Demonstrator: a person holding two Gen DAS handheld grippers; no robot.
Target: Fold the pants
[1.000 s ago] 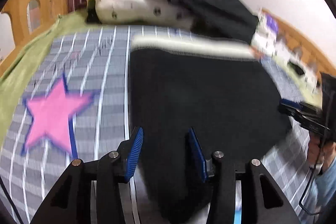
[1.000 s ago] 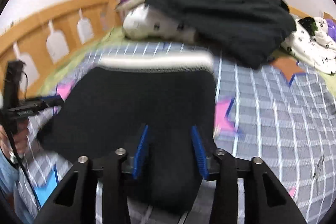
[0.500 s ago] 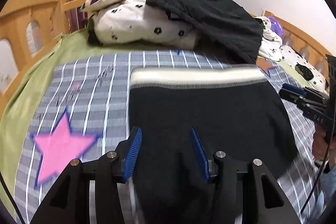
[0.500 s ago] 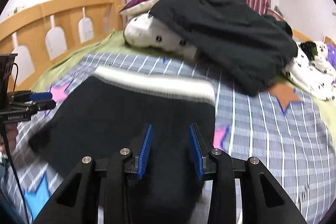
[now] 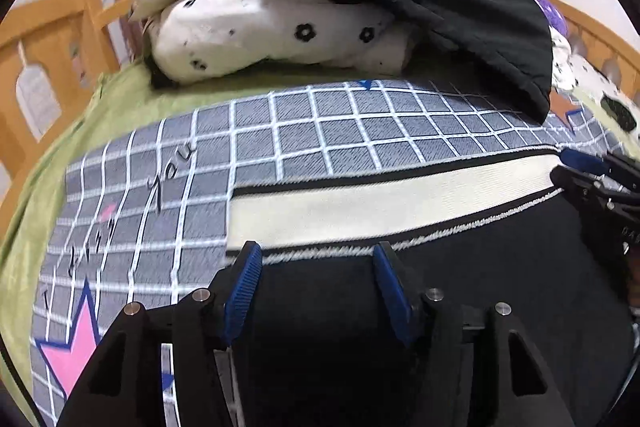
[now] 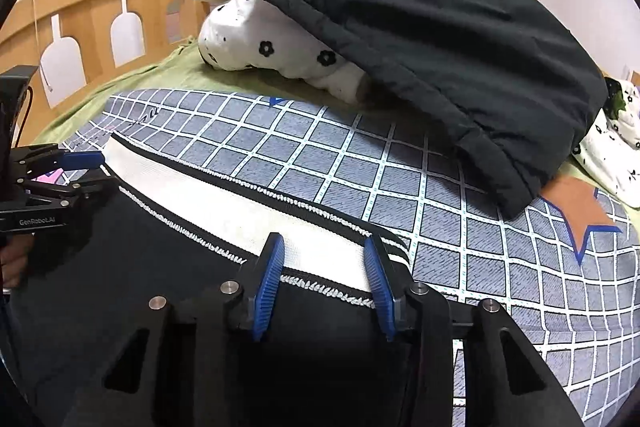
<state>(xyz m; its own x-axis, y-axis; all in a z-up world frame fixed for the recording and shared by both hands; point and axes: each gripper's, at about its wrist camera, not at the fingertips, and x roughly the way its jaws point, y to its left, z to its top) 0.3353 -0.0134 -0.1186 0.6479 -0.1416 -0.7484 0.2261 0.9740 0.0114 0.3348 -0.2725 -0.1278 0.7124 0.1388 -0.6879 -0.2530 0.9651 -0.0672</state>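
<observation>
Black pants (image 5: 480,287), one pair, between two hand-held grippers.

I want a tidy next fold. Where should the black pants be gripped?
Judging by how the black pants lie flat, grip the white waistband at its two outer corners, coming in low from the near side; that stiff, straight band should lift evenly.

Ahead of the pants' waistband (image 6: 224,195), a band of checked sheet (image 6: 320,155) lies bare and open to a gripper. Beyond it, a flowered pillow (image 5: 256,27) and a black jacket (image 6: 432,39) draped over it block the far side. A wooden bed rail (image 6: 92,19) closes off the left; white flowered bedding (image 6: 616,151) crowds the right edge.
</observation>
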